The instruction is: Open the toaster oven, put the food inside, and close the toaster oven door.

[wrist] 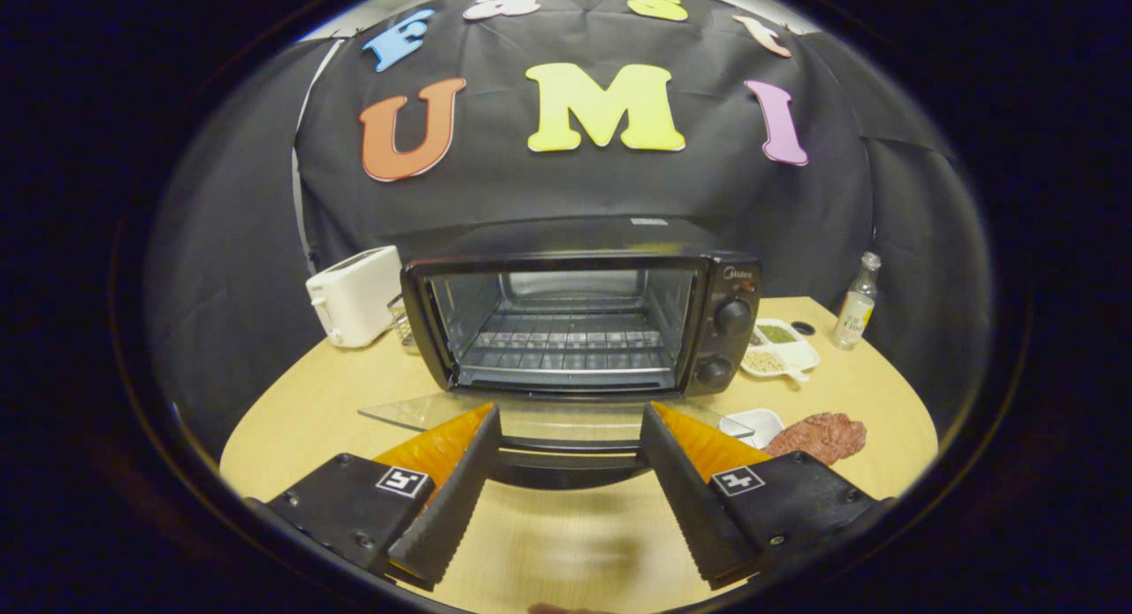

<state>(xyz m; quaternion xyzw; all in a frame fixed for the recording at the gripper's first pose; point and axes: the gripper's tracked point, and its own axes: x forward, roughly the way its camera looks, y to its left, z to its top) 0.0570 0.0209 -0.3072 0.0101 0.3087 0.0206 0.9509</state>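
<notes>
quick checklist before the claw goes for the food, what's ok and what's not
1. Oven door down flat: ok, the glass lies level ahead of the rack opening.
2. Rack free: ok, nothing sits on it.
3. Claw open and holding nothing: ok, fingers spread, the door handle lies between them untouched.
4. Food located: ok, the meat lies on the table beyond the right finger.
5. Path to the meat: not ok, a small white dish sits beside it by the door's corner.
6. Whether the meat fits the opening: cannot tell.
</notes>
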